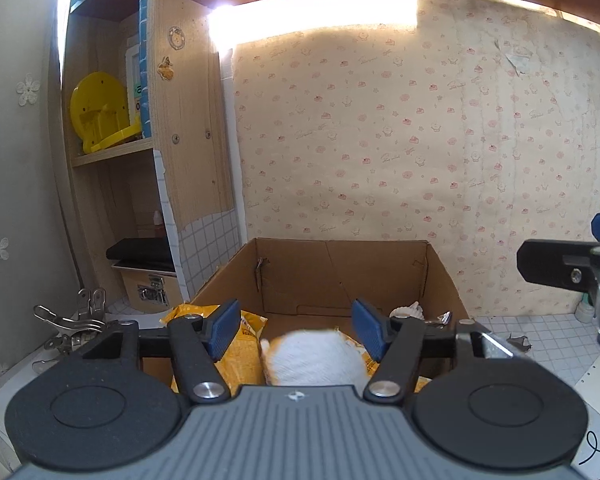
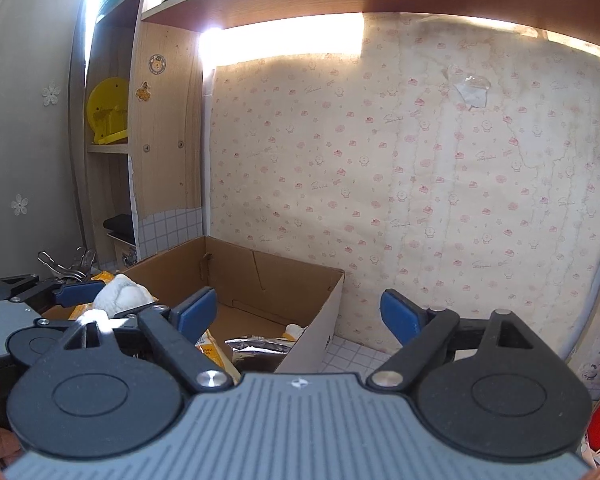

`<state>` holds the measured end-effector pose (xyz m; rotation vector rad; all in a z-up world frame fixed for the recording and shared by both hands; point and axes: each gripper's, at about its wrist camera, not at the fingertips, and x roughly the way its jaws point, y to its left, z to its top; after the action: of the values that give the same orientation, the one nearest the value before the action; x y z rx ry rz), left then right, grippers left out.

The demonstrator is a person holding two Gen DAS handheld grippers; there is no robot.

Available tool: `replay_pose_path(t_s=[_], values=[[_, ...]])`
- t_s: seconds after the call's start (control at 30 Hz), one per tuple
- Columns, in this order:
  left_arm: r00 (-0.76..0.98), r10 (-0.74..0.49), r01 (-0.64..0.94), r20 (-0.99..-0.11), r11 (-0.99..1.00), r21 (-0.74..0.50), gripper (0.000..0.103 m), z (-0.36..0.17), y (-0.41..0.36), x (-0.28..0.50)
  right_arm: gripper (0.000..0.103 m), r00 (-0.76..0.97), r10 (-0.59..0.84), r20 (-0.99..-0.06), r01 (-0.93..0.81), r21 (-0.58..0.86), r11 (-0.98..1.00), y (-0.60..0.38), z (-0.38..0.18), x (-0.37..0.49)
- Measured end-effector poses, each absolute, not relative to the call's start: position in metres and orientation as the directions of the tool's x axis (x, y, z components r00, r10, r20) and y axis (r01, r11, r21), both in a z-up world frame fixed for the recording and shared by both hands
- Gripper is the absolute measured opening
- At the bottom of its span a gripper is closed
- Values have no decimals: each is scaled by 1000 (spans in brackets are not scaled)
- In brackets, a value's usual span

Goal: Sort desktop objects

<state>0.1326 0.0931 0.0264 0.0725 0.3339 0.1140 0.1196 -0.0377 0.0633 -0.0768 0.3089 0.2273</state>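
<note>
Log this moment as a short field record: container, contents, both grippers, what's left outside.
container: open cardboard box against the wallpapered wall
contents: yellow snack bag, white plush toy, silver foil packet
left gripper: open above the plush toy, pads not touching it
right gripper: open, nothing between the pads, over the box's right side
outside the box: metal clips on the desk at left

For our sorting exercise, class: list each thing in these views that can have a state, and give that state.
cardboard box: open-topped, partly filled.
white plush toy: below the left gripper, not pinched.
left gripper: open.
right gripper: open, holding nothing.
silver foil packet: lying in the box.
</note>
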Motion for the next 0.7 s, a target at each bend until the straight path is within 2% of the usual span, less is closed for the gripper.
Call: replay_pose_path(t_s=[0.1, 0.13, 0.37, 0.43, 0.57, 0.7], values=[[937, 114, -91, -330, 992, 84, 88, 29, 90, 138, 87, 931, 197, -306, -219, -38, 975, -46, 63, 114], [938, 113, -93, -329, 993, 77, 91, 30, 90, 138, 87, 933, 192, -305, -213, -37, 976, -48, 63, 112], [943, 75, -62, -324, 997, 52, 92, 35, 81, 125, 88, 949, 136, -283, -159, -59, 986, -63, 61, 94], [945, 52, -39, -322, 998, 48, 92, 35, 75, 117, 92, 958, 106, -268, -134, -90, 987, -65, 59, 84], [946, -24, 26, -323, 1000, 2, 92, 37, 58, 97, 95, 973, -7, -231, -36, -178, 983, -72, 50, 57], [939, -91, 83, -333, 996, -36, 92, 36, 35, 78, 95, 961, -96, -260, 49, -183, 982, -90, 41, 38]])
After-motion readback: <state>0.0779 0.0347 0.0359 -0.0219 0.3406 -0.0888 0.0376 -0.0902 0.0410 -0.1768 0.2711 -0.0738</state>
